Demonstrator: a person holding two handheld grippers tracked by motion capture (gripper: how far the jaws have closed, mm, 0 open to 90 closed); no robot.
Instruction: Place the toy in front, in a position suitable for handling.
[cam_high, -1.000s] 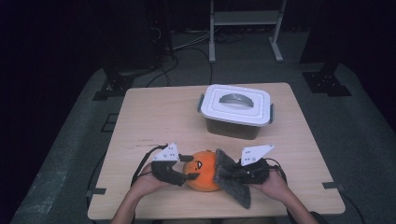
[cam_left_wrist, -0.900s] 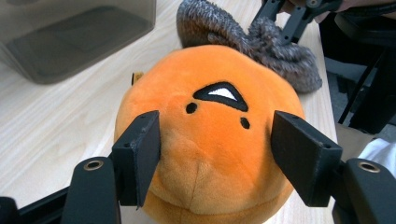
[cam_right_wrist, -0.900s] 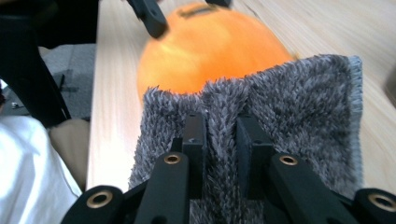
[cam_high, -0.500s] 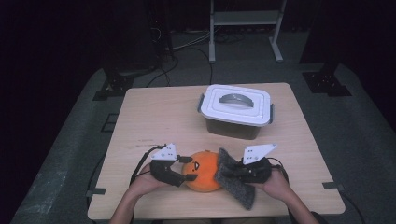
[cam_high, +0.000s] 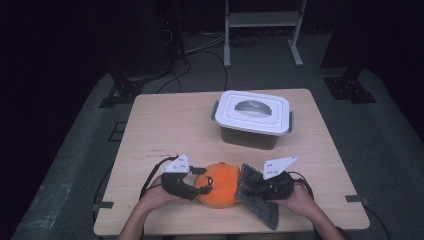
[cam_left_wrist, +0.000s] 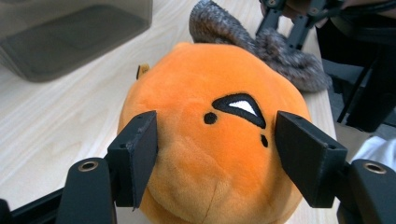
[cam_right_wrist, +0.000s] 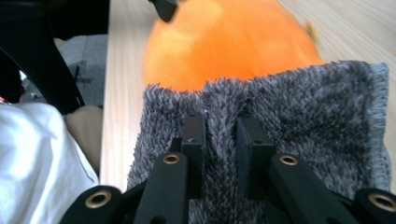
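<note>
Between the spread fingers of the left gripper (cam_left_wrist: 217, 163) sat the orange plush toy (cam_left_wrist: 212, 135), its sides at or just inside the two pads; whether they touched the fabric could not be told. The right gripper (cam_right_wrist: 220, 140) had its fingers pinched on a fold of the grey cloth (cam_right_wrist: 299, 116), with the toy lying just beyond the fingertips and touching the cloth's far edge. Past both, well apart, stood the white-lidded box (cam_high: 252, 117) on the table (cam_high: 170, 125). The soft, round toy would likely squash and squirt out if the left fingers closed off-centre. A pull on the cloth could drag or roll the toy sideways, since the two were touching. The thin pinch might also slip off the pile.
</note>
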